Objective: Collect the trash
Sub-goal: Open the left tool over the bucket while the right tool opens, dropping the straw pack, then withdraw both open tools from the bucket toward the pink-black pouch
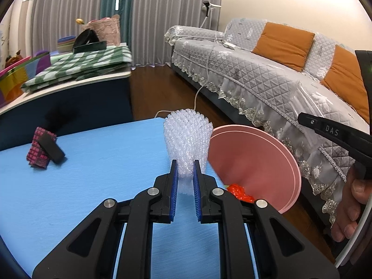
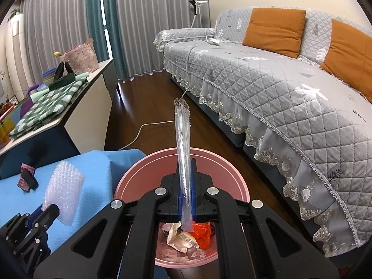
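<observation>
Two grippers clamped, bubble wrap (image 1: 187, 139) left, wrapper (image 2: 183, 162) right

Black linkage grippers, blue ribbed fingers (image 1: 174, 183), silver pivot screws, "DAS" lettering.

Two grippers: left gripper (image 1: 185, 169), right gripper (image 2: 187, 186). One sheet of bubble wrap (image 1: 187, 137). One clear plastic wrapper (image 2: 183, 153). One pink bin (image 2: 130, 181) off the blue table's (image 1: 81, 186) right edge. One dark packet (image 1: 44, 150) near the far left corner. Two orange cushions (image 2: 274, 26) on one sofa (image 2: 267, 81). One checked cloth (image 1: 76, 67).
</observation>
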Demonstrator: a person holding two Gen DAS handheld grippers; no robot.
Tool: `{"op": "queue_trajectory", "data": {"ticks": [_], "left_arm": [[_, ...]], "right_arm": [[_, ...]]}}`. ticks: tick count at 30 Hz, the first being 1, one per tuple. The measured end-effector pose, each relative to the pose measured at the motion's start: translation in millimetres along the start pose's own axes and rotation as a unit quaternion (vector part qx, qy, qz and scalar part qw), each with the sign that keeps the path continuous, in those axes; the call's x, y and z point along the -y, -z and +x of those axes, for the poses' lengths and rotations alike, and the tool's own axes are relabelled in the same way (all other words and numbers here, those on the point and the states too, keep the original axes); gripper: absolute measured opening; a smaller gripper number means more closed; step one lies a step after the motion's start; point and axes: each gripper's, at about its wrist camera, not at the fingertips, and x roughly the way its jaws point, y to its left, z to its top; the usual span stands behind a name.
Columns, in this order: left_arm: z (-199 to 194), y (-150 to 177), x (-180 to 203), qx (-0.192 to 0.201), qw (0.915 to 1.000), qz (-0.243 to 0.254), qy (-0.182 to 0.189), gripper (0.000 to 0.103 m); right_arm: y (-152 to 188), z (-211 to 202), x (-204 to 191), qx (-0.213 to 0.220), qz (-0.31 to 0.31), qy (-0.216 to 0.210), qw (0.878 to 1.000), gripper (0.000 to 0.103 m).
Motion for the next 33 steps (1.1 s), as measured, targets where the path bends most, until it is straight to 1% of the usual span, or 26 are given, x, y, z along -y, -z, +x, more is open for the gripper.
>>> {"op": "queue_trajectory", "data": {"ticks": [5, 10, 14, 18, 19, 20, 21, 22, 23, 24, 28, 33], "left_arm": [[9.3, -6.8, 15.1, 0.0, 0.9999, 0.005, 0.01, 0.012], [23.4, -17.1, 38.5, 0.001, 0.9995, 0.011, 0.028, 0.012], [37.4, -19.3, 54.6, -0.007, 0.999, 0.02, 0.039, 0.012], [47.1, -18.4, 61.9, -0.015, 0.9984, 0.022, 0.049, 0.013], [49.8, -18.3, 64.2, -0.019, 0.9981, 0.024, 0.054, 0.013], [53.4, -17.9, 66.5, -0.025, 0.9976, 0.028, 0.058, 0.016], [55.6, -17.2, 67.8, -0.029, 0.9973, 0.029, 0.061, 0.019], [57.0, -16.3, 68.0, -0.034, 0.997, 0.03, 0.063, 0.029], [57.6, -16.1, 67.9, -0.035, 0.997, 0.029, 0.062, 0.035], [55.7, -16.3, 66.2, -0.032, 0.9974, 0.027, 0.059, 0.035], [44.8, -20.0, 59.6, -0.023, 0.998, 0.019, 0.056, 0.035], [24.0, -27.3, 47.4, -0.008, 0.9988, 0.009, 0.048, 0.035]], "right_arm": [[-0.9, 4.3, 13.1, -0.002, 0.018, 0.001, 1.0, 0.005], [-0.9, 10.1, 23.3, -0.005, 0.027, 0.004, 1.0, 0.005], [-0.6, 17.4, 35.0, -0.01, 0.039, 0.01, 0.999, 0.005], [-0.4, 23.3, 40.0, -0.016, 0.043, 0.009, 0.999, 0.006], [0.0, 25.8, 39.8, -0.021, 0.042, 0.004, 0.999, 0.01], [-0.2, 28.0, 39.8, -0.025, 0.043, 0.001, 0.999, 0.01], [0.2, 30.2, 39.6, -0.03, 0.043, -0.001, 0.999, 0.016], [0.7, 31.4, 39.6, -0.033, 0.043, 0.002, 0.999, 0.03], [0.8, 30.9, 39.9, -0.031, 0.044, 0.007, 0.998, 0.037], [0.4, 29.3, 40.0, -0.028, 0.046, 0.01, 0.998, 0.046], [-2.9, 23.5, 38.0, -0.024, 0.048, 0.015, 0.998, 0.049], [-10.2, 6.0, 27.7, -0.008, 0.045, 0.012, 0.999, 0.049]]}}
